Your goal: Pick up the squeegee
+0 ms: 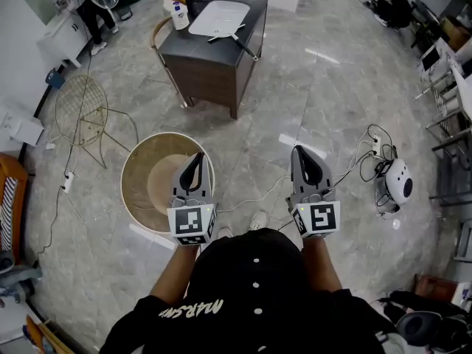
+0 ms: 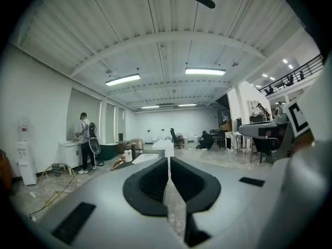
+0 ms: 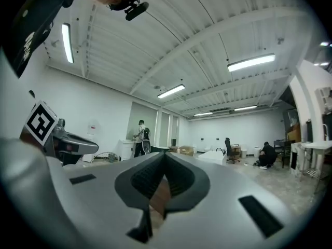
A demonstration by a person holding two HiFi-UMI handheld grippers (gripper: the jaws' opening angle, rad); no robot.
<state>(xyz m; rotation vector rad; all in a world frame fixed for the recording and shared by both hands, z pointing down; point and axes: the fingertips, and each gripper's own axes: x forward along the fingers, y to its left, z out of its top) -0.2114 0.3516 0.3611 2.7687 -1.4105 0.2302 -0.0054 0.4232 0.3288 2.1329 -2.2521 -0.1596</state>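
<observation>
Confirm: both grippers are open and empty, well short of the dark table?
Not open. The left gripper and right gripper both have jaws together, as each gripper view shows. They are empty and well short of the dark table.

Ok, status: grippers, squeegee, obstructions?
Left gripper, right gripper: shut, empty. Black-handled squeegee untouched on dark wooden table ahead. Round tan basket below left gripper; white floor cable between.
</observation>
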